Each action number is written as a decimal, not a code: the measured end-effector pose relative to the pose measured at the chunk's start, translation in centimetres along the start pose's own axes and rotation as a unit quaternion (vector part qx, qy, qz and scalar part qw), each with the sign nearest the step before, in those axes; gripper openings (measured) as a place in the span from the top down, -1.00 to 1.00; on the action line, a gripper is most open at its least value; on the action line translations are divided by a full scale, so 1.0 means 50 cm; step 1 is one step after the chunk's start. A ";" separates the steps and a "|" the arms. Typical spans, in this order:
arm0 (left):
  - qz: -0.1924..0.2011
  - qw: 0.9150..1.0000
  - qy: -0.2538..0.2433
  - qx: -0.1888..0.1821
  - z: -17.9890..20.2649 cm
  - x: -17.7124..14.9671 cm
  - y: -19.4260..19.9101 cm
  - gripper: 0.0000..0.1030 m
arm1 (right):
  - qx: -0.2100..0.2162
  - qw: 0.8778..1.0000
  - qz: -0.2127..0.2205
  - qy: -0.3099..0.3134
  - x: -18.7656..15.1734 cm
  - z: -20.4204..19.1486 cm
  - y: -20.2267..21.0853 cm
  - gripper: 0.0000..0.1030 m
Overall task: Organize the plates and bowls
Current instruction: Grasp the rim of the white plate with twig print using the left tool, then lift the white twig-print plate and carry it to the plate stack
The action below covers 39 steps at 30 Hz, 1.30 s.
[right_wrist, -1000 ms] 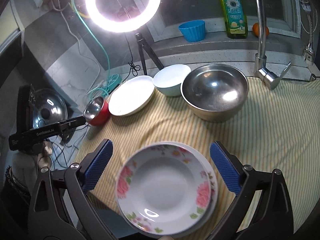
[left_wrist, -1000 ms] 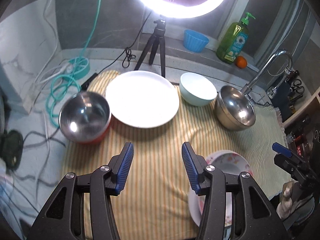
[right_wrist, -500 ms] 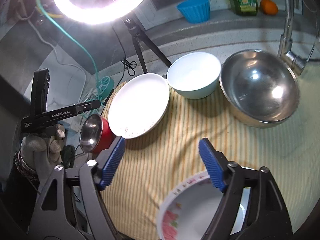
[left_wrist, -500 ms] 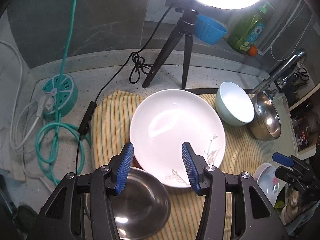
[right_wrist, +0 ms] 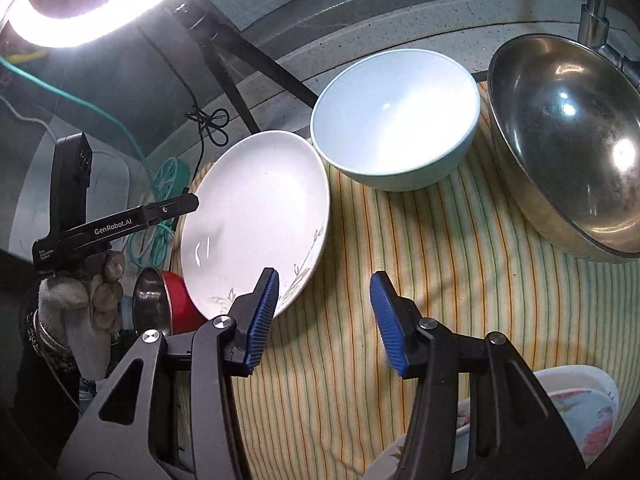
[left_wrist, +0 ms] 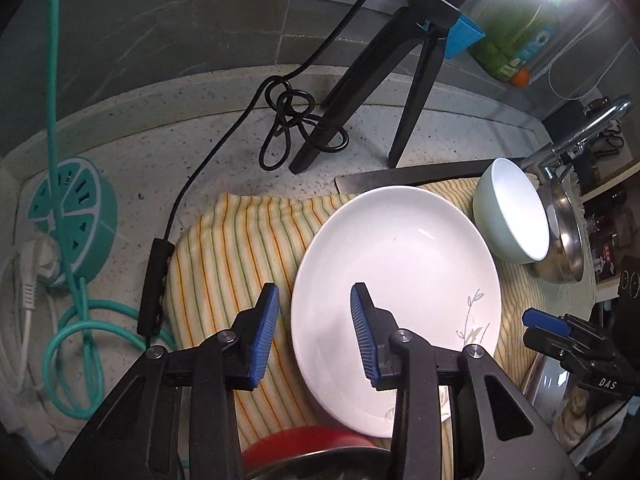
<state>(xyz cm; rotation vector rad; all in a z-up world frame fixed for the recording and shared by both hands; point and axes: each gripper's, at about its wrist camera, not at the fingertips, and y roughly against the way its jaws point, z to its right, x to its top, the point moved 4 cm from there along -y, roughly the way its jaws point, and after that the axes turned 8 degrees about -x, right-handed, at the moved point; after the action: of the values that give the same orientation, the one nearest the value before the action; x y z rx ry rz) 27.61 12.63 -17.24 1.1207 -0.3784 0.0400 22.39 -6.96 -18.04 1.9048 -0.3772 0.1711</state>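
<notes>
Striped cloth (left_wrist: 240, 248); glossy white plate (left_wrist: 400, 264), leaf sprig; both tools agape, empty.

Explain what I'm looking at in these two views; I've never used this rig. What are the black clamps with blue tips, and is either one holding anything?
They are hand-held grippers, each with a camera looking along its fingers. The left gripper hangs open around the rim of the white plate, not clamped. The right gripper is open over the striped cloth, holding nothing. Its view also shows a pale blue bowl, a steel bowl, a red bowl and floral plates.
</notes>
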 end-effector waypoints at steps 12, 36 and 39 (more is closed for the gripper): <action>-0.022 1.000 -0.009 -0.017 -0.004 0.005 -0.035 0.62 | -0.015 0.999 -0.029 0.010 0.022 -0.034 -0.065 0.52; 0.010 1.000 0.011 -0.013 -0.010 0.000 0.001 0.68 | -0.009 0.999 -0.021 0.030 0.043 -0.052 -0.048 0.77; 0.017 1.000 0.014 -0.012 -0.009 -0.002 0.014 0.68 | -0.002 0.999 -0.016 0.033 0.043 -0.056 -0.035 0.77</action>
<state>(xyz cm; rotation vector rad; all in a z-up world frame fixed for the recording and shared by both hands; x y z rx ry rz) 27.51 13.37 -16.82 1.0887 -0.3723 0.0815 25.16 -4.16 -17.92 1.8945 -0.3019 0.2122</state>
